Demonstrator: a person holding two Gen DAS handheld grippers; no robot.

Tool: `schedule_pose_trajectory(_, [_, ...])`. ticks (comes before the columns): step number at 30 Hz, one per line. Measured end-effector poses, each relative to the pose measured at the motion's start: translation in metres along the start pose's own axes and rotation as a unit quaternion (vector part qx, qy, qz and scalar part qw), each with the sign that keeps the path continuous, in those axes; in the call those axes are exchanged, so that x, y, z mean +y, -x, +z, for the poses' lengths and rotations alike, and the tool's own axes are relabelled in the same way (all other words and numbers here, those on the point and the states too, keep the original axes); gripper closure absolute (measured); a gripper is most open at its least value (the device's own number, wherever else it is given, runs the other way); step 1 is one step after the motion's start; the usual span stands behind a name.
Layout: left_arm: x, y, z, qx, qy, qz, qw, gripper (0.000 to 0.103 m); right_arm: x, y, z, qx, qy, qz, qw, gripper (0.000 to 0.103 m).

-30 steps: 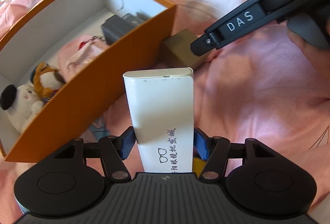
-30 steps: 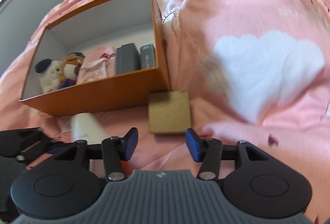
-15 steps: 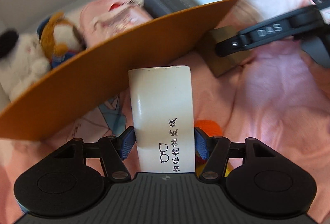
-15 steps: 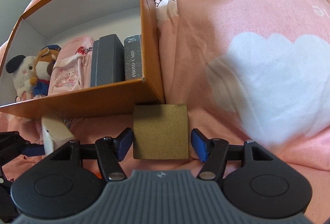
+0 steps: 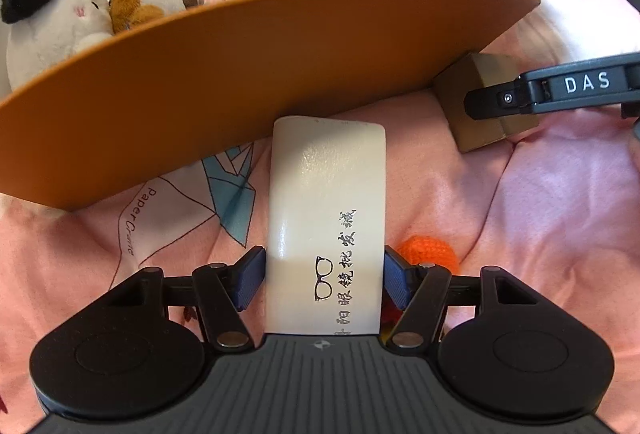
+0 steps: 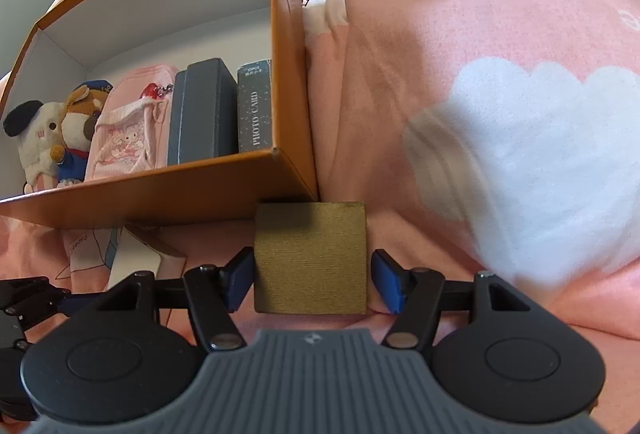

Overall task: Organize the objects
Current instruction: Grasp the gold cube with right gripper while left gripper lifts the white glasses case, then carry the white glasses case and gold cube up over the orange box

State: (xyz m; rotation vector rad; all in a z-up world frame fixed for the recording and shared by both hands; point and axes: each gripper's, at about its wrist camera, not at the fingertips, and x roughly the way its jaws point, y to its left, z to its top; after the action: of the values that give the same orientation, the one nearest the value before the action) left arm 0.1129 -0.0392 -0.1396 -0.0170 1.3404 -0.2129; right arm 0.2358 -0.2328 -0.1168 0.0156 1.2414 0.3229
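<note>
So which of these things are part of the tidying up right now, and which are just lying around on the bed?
Part of the job:
- white glasses case, between the left gripper pads
- brown box, between the open right gripper pads
- orange storage box, holding the items already put away

Just lying about:
- orange knitted piece
- pink bedcover

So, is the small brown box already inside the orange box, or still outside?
Outside. The small brown box lies on the pink bedding, against the near corner of the orange box, between the open right tongs.
</note>
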Motion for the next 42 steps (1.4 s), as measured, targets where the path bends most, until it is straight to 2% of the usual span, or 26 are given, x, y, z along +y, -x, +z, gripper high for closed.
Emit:
schedule_pose_trajectory(1, [0.000, -0.001, -0.001, -0.002, -0.001, -0.003, 1.0000, 0.033, 0.001, -0.001, -0.001, 0.001, 0.002, -0.001, 1.000, 0.040])
schedule_pose_trajectory(2, [-0.001, 0.000, -0.002, -0.005, -0.004, -0.002, 1.0000, 0.033, 0.001, -0.001, -0.001, 0.002, 0.004, -0.001, 1.000, 0.042])
schedule_pose_trajectory(9, [0.002, 0.018, -0.013, -0.030, -0.021, 0.007, 0.9993, 0.034, 0.009, 0.008, -0.008, -0.009, 0.018, -0.015, 1.000, 0.042])
schedule_pose_trajectory(12, [0.003, 0.034, -0.019, -0.052, -0.029, 0.002, 0.9982, 0.034, 0.011, 0.021, -0.013, -0.020, 0.022, -0.017, 0.999, 0.042])
schedule_pose_trajectory(17, [-0.003, 0.063, -0.027, -0.087, -0.070, 0.002, 0.9937, 0.034, 0.018, 0.047, -0.022, -0.042, 0.037, -0.018, 0.998, 0.042])
schedule_pose_trajectory(21, [-0.018, 0.078, -0.023, -0.110, -0.099, 0.004, 0.9890, 0.035, 0.024, 0.075, -0.031, -0.058, 0.053, -0.001, 0.997, 0.042])
schedule_pose_trajectory(29, [-0.035, 0.134, -0.010, -0.171, -0.150, 0.010, 0.9738, 0.035, 0.052, 0.127, -0.026, -0.104, 0.105, 0.033, 0.988, 0.042])
schedule_pose_trajectory(32, [-0.037, 0.142, -0.001, -0.184, -0.171, 0.019, 0.9677, 0.035, 0.062, 0.146, -0.020, -0.123, 0.125, 0.046, 0.983, 0.042])
schedule_pose_trajectory(38, [-0.039, 0.160, 0.024, -0.205, -0.218, 0.063, 0.9522, 0.035, 0.078, 0.166, 0.002, -0.149, 0.159, 0.049, 0.975, 0.042])
schedule_pose_trajectory(42, [-0.035, 0.163, 0.051, -0.200, -0.250, 0.089, 0.9434, 0.035, 0.082, 0.163, 0.026, -0.163, 0.159, 0.050, 0.972, 0.043])
